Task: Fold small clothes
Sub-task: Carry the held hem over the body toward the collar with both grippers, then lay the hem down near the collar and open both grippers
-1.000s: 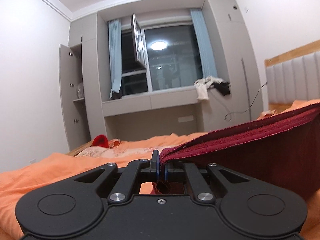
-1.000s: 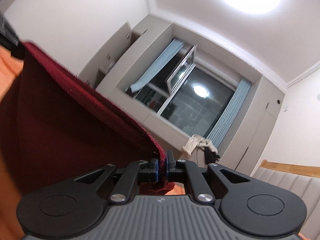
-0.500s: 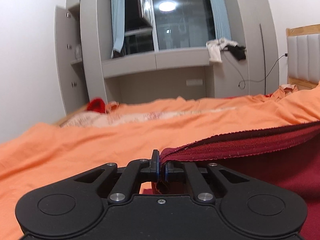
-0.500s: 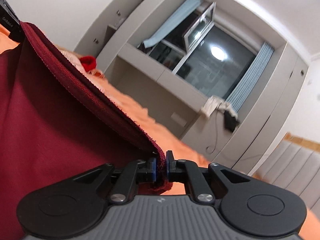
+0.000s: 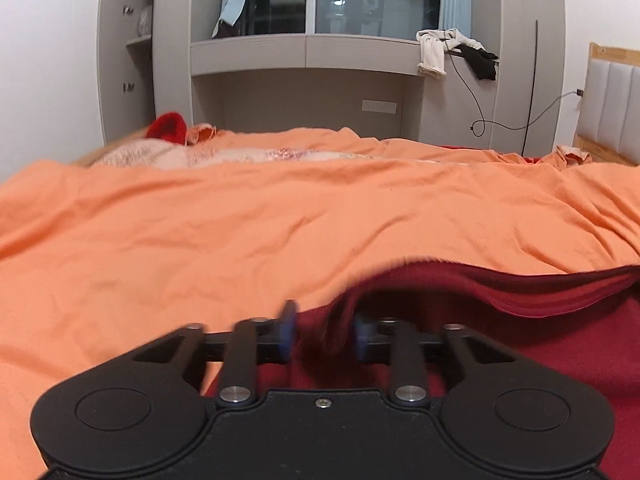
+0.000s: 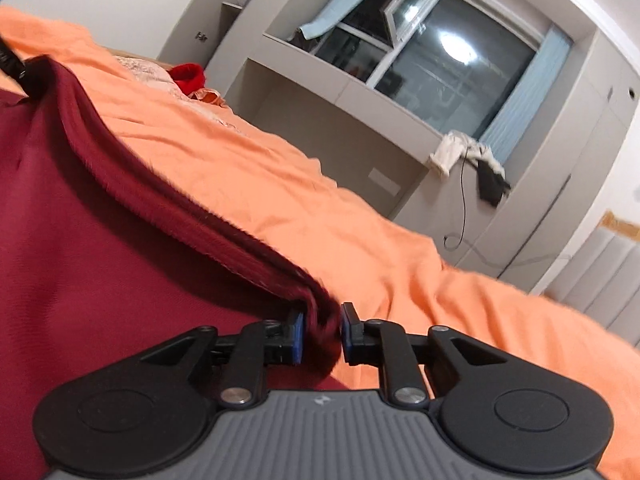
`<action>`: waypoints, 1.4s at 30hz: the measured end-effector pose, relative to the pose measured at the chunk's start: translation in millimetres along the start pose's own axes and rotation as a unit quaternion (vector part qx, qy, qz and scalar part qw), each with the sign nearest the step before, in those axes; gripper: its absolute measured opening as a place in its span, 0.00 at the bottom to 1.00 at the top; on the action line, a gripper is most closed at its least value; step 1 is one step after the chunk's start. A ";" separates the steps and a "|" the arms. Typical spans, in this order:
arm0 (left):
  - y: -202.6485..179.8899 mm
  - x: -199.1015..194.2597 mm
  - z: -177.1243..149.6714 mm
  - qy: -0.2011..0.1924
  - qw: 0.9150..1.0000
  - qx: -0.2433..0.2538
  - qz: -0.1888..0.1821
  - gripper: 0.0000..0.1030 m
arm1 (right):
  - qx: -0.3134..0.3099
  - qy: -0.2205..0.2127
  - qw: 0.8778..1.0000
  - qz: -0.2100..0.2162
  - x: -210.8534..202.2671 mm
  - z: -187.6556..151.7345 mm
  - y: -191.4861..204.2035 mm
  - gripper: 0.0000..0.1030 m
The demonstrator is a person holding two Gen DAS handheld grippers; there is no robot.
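A dark red garment (image 5: 520, 332) lies on the orange bedcover (image 5: 280, 232), its upper layer doubled over the lower one. My left gripper (image 5: 325, 334) hovers low over its left corner. Its jaws are opening, and the corner droops loose between the blue pads (image 5: 288, 332) without being pressed. In the right wrist view the garment (image 6: 100, 240) fills the left side. My right gripper (image 6: 321, 338) is at the right corner, jaws opening a little. The fuzzy hem sits slack between its pads (image 6: 346, 338).
The orange bedcover (image 6: 360, 220) stretches ahead to a pale quilt (image 5: 200, 156) and a bright red item (image 5: 168, 126) at the far end. A padded headboard (image 5: 612, 108) stands at the right. Clothes (image 5: 440, 52) and a cable hang from the window ledge.
Both grippers came down from a raised hold to the bed, bringing the garment's edge with them. Their jaws, shut on the corners before, have parted, the left one wider.
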State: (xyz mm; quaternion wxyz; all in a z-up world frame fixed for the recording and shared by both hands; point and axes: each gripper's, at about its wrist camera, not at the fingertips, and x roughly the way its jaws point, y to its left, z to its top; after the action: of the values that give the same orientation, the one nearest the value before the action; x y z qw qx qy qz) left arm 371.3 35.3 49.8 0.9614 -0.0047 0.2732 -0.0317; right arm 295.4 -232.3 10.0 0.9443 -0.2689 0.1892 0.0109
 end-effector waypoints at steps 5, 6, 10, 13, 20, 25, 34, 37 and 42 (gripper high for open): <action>5.0 -7.1 -7.7 -0.013 1.000 -0.011 0.001 0.67 | 0.039 0.018 0.999 0.008 1.6 -2.5 -15.1 0.31; 5.3 -8.5 -10.0 -0.013 1.000 -0.009 0.003 0.72 | 0.047 0.021 0.999 0.009 3.0 -0.8 -20.7 0.48; 11.4 -7.8 -17.9 0.007 1.000 -0.011 0.009 0.73 | 0.102 0.033 0.994 0.023 -0.7 -4.3 -46.8 0.72; 18.7 -6.5 -22.0 0.018 0.999 -0.026 0.010 0.75 | 0.158 0.039 0.985 0.058 -7.8 -10.6 -67.1 0.92; 23.3 1.1 -35.5 0.053 0.997 -0.032 0.043 0.87 | 0.232 0.065 0.962 0.131 -5.1 -26.5 -84.9 1.00; 18.1 0.8 -36.7 0.055 0.997 -0.019 0.057 0.91 | 0.235 0.069 0.962 0.119 -5.0 -26.1 -81.9 1.00; 18.5 2.2 -39.3 0.055 0.996 -0.022 0.059 0.94 | 0.261 0.057 0.949 0.165 12.3 -9.2 -83.8 0.71; 20.4 1.4 -40.7 0.053 0.997 -0.027 0.056 0.94 | 0.261 0.078 0.948 0.164 23.1 -10.3 -77.0 0.15; 24.6 0.4 -42.9 0.053 0.997 -0.036 0.050 0.95 | 0.239 0.046 0.964 0.112 6.0 -1.6 -81.3 0.06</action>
State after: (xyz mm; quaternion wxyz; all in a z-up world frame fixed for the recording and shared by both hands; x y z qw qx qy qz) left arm 350.5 60.2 12.5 0.9453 -0.0235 0.3243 0.0259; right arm 310.4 -303.1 47.5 0.9640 -0.0131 0.2588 0.0590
